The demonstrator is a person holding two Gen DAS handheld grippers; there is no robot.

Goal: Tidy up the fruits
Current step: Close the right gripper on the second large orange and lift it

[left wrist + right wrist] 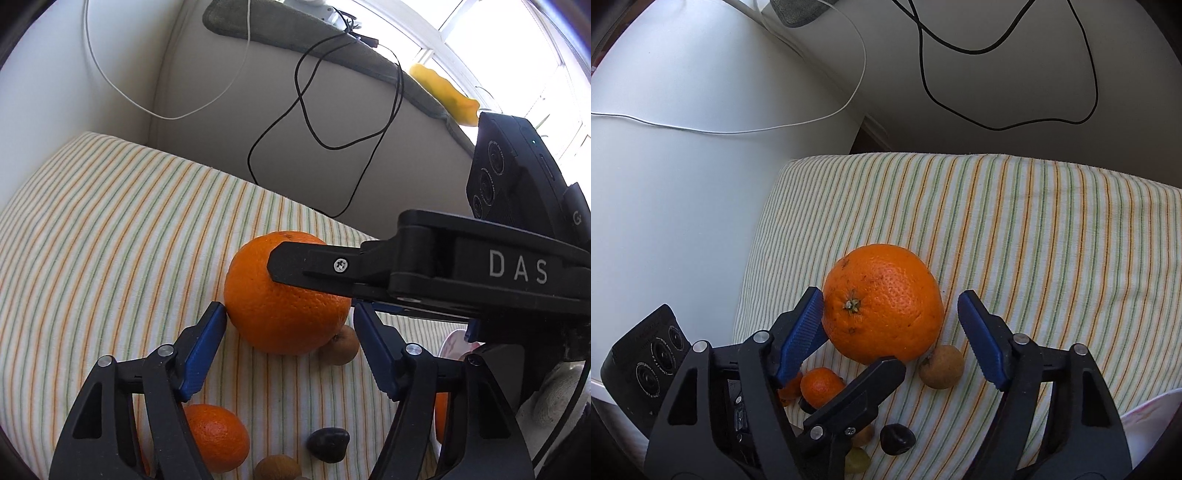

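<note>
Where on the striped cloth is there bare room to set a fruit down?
Bare: the striped cloth beyond the big orange, toward the sofa back, and the stretch left of it. Crowded: the near edge, with mandarin, brown fruit, dark fruit.

From the left wrist, the right gripper's black finger (295, 266) crosses the big orange (284, 317), hiding its upper right side. Behind that arm only a sliver of a white plate (456, 341) shows. A brown nut (277, 469) near the gripper's base is cut off by the bottom edge. From the right wrist, a pale green fruit (857, 459) is half hidden behind the other gripper's finger.
</note>
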